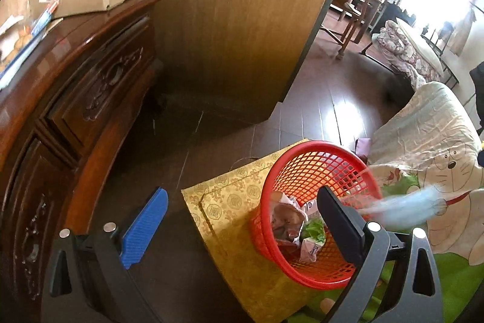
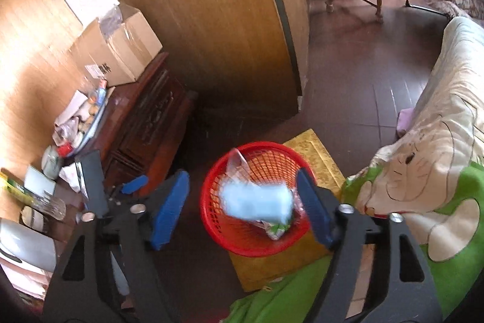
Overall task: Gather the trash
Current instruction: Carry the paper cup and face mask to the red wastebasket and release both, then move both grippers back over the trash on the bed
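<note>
Two grippers hang over a red mesh basket on a yellow box; the right gripper stands wide open so a blurred blue mask falls basketward; the left gripper is wide, empty

A home: carved wooden cabinet, cartoon bedspread
</note>
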